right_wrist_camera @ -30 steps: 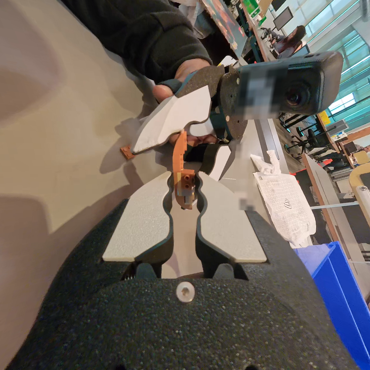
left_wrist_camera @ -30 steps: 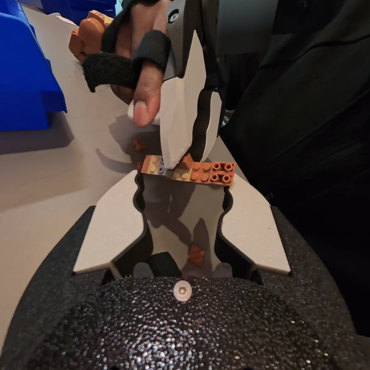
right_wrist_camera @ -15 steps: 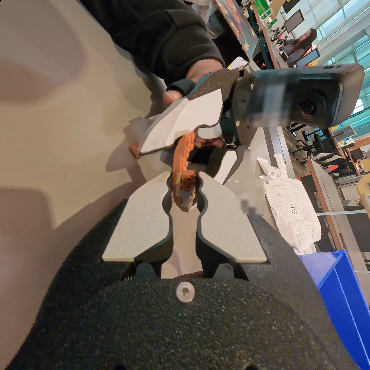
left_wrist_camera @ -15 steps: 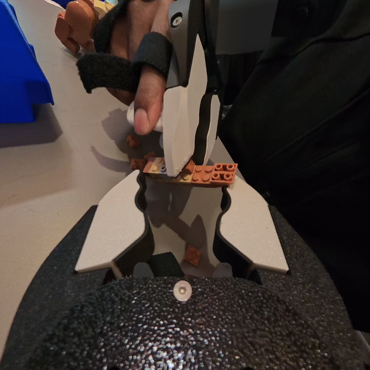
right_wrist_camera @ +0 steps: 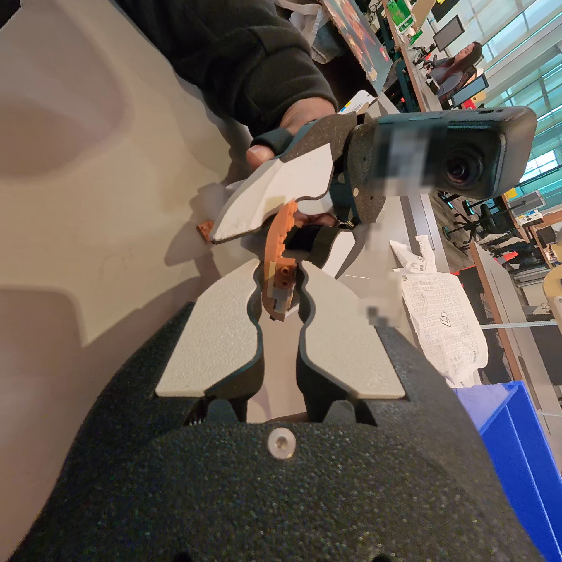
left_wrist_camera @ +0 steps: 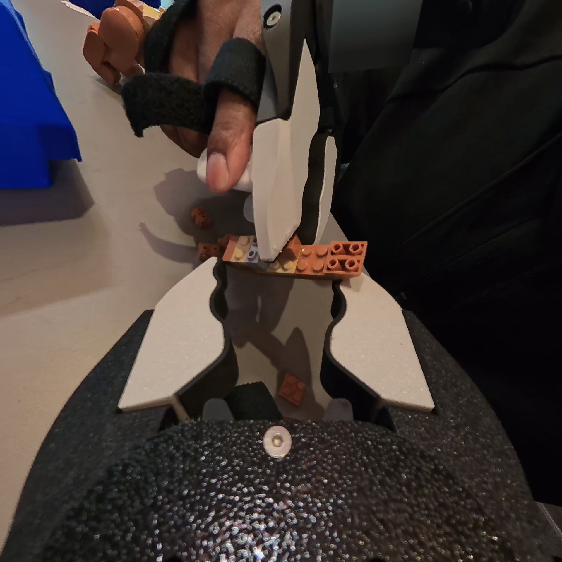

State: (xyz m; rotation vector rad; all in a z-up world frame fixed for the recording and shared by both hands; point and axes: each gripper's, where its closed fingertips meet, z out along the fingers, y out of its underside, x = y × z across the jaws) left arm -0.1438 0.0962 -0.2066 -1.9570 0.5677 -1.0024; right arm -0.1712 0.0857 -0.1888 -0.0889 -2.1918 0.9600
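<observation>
My right gripper [right_wrist_camera: 279, 266] is shut on a small brick assembly [right_wrist_camera: 278, 273] of brown, tan and grey pieces, and holds it above the table. In the left wrist view that gripper [left_wrist_camera: 296, 243] comes down from above, clamping the middle of the assembly [left_wrist_camera: 316, 261]. My left gripper [left_wrist_camera: 277, 270] is open. Its fingertips stand at the two ends of the assembly, which lies across them. In the right wrist view the assembly's orange plate [right_wrist_camera: 279, 231] runs between the left gripper's two fingers [right_wrist_camera: 273, 197] with room beside the lower one.
Loose brown bricks [left_wrist_camera: 200, 217] and a square brown plate [left_wrist_camera: 292, 390] lie on the beige table [left_wrist_camera: 60, 304]. A blue bin [left_wrist_camera: 27, 121] and a brown toy figure [left_wrist_camera: 112, 45] stand at the far left. A white paper bag [right_wrist_camera: 441, 319] and a blue bin [right_wrist_camera: 517, 456] lie to the right. Less than 4 cm separates the two grippers' tips.
My left jaws have narrowed a little around the assembly and the left gripper has come closer to it. My right gripper stays clamped on the assembly.
</observation>
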